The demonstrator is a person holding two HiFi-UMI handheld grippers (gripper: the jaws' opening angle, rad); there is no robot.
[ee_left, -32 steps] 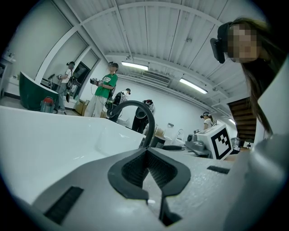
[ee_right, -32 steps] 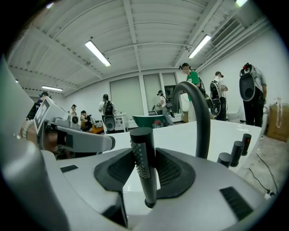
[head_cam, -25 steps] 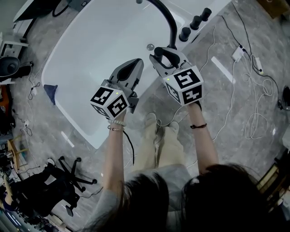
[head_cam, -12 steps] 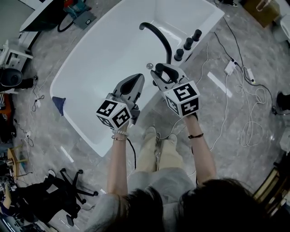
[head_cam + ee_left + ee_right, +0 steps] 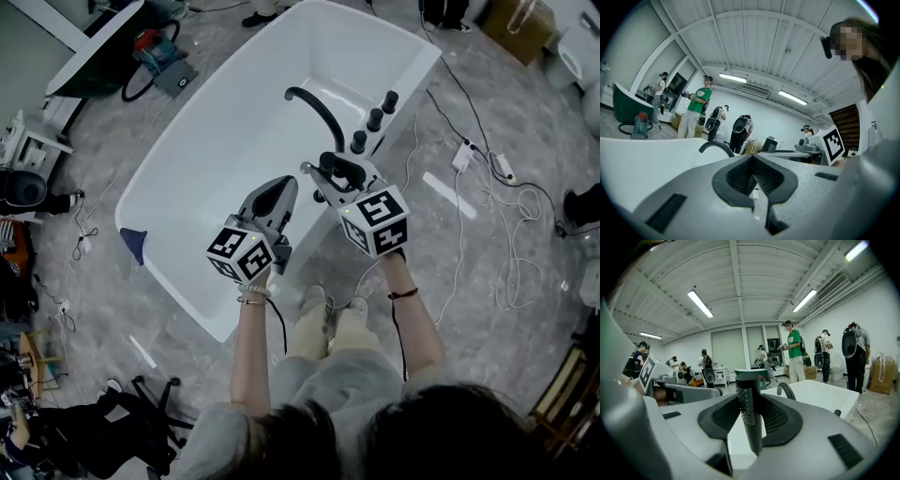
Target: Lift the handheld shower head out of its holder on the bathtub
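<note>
My right gripper (image 5: pixel 322 171) is shut on the handheld shower head (image 5: pixel 750 413), a black cylindrical wand standing upright between the pads, with its dotted face toward the left jaw. It is held above the near rim of the white bathtub (image 5: pixel 150 183), near the black curved spout (image 5: pixel 314 111) and the black knobs (image 5: pixel 375 120). To its left, my left gripper (image 5: pixel 279 187) is at about the same height over the tub, jaws together with nothing between them (image 5: pixel 751 161). The holder is hidden behind the right gripper.
White cables (image 5: pixel 506 244) trail over the grey floor right of the tub. A blue cloth (image 5: pixel 134 244) lies by the tub's left end, and an office chair (image 5: pixel 141 422) stands at the lower left. Several people stand beyond the tub (image 5: pixel 820 394).
Both grippers have come up, away from the tub, which now looks smaller beneath them. The shower head has stayed in the right gripper's jaws.
</note>
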